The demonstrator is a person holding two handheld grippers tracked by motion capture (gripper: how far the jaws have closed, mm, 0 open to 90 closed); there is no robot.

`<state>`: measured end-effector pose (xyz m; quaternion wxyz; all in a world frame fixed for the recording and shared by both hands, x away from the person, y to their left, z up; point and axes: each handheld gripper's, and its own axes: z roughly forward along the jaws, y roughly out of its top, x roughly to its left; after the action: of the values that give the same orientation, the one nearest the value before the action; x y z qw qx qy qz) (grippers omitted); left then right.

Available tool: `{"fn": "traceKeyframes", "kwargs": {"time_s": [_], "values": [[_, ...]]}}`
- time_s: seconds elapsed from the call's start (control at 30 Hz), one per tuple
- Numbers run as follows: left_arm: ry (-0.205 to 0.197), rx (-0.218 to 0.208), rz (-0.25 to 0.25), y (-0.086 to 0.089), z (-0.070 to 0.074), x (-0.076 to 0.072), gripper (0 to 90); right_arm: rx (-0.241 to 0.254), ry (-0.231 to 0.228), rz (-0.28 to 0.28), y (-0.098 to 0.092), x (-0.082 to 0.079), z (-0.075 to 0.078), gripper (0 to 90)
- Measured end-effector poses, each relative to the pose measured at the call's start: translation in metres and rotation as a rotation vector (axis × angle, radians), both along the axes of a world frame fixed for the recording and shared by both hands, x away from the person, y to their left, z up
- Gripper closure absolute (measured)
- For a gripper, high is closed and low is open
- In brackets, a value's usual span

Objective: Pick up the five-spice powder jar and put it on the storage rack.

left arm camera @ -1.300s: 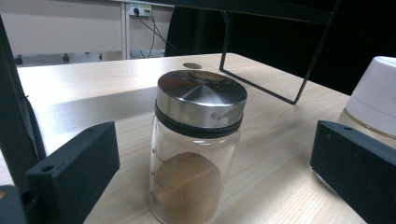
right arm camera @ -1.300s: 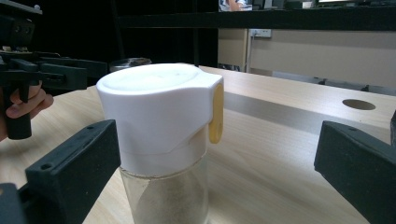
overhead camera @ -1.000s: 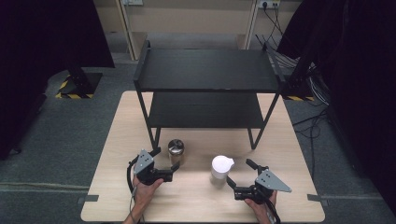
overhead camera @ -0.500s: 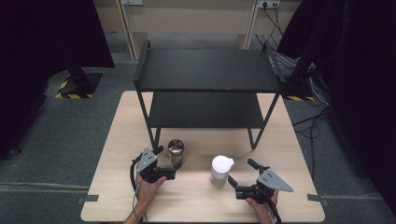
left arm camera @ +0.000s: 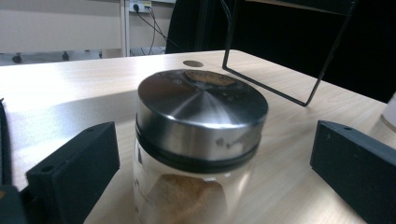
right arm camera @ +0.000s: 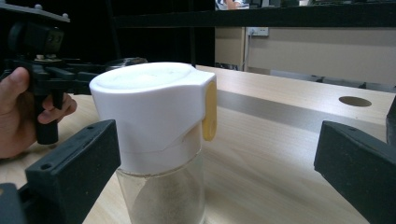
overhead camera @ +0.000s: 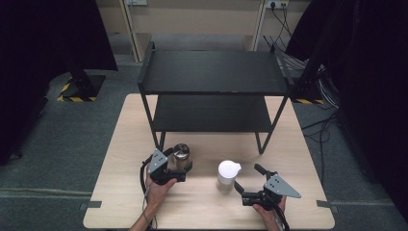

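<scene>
Currently the left gripper [overhead camera: 179,166] sits at the near left of the wooden table [overhead camera: 120,144], its jaws spread on either side of a glass jar with a steel lid [overhead camera: 181,155]; in the left gripper view the jar [left arm camera: 201,154] stands upright between the two black jaws with a gap on each side, so neither jaw touches it. Brown powder shows through the glass, and no label or writing can be read on the jar. The right gripper [overhead camera: 248,185] lies at the near right, jaws likewise spread, with a glass shaker with a white cap [overhead camera: 227,175] standing just ahead of them. In the right gripper view the shaker [right arm camera: 159,140] is upright, close to the left-hand jaw; a yellow tab sits on the cap's side, pale powder fills the glass, and no brand or lettering is legible. Behind both containers stands a black two-tier shelf rack [overhead camera: 211,72]
</scene>
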<state>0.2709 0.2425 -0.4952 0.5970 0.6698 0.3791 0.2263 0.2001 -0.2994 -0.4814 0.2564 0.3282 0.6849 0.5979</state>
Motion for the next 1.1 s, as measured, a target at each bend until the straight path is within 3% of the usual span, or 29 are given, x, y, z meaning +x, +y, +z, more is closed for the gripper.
{"fn": "traceKeyframes", "kwargs": {"time_s": [0.17, 0.5, 0.93, 1.1], "values": [[0.008, 0.002, 0.005, -0.001, 0.0, 0.004, 0.7, 0.002, 0.002, 0.0, 0.0, 0.0, 0.0, 0.6], [0.027, 0.045, 0.016, -0.008, 0.003, 0.011, 4.8, 0.001, 0.004, 0.002, 0.0, 0.001, 0.0, 0.7], [0.028, 0.106, 0.024, -0.014, 0.007, 0.015, 22.0, -0.003, 0.009, 0.009, 0.0, 0.002, 0.0, 0.8], [0.011, 0.114, 0.022, -0.014, 0.006, 0.015, 29.8, -0.006, 0.011, 0.011, 0.0, 0.002, 0.0, 0.8]]}}
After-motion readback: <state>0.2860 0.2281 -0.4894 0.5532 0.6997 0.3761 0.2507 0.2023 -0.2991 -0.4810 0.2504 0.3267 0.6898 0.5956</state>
